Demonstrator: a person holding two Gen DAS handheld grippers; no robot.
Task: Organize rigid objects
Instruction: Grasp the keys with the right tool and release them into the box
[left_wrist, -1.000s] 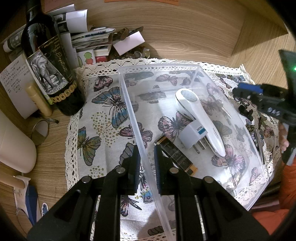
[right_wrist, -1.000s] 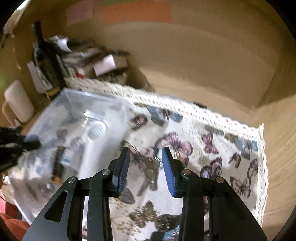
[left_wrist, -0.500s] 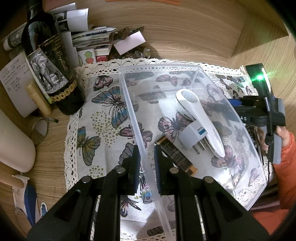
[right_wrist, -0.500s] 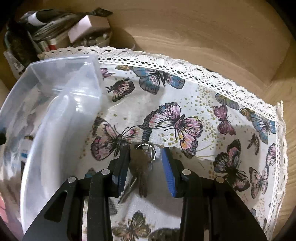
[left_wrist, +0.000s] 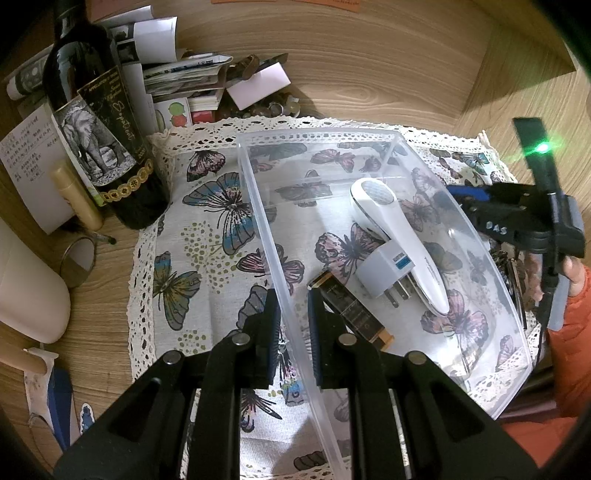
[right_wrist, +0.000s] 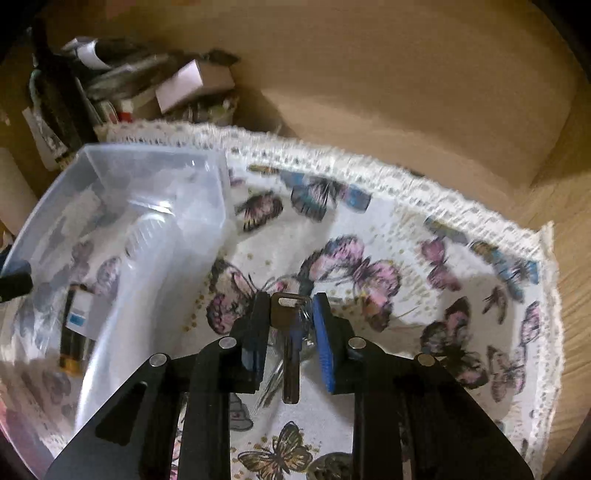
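Wooden desk (left_wrist: 369, 66) under a butterfly-print cloth (right_wrist: 369, 229) with lace edging. Right gripper (right_wrist: 288, 308) with jaws just narrowed around a bunch of keys (right_wrist: 290, 332) on the cloth, keys between the blue pads, just beside the clear plastic bin (left_wrist: 258, 206); left gripper (left_wrist: 291, 317) clamped on the bin's near wall. Inside the bin: white handheld device (left_wrist: 395, 229), white plug adapter (left_wrist: 386, 266), dark rectangular box (left_wrist: 351, 314); beyond the cloth, a dark wine bottle (left_wrist: 99, 122) and stacked papers (left_wrist: 177, 74).
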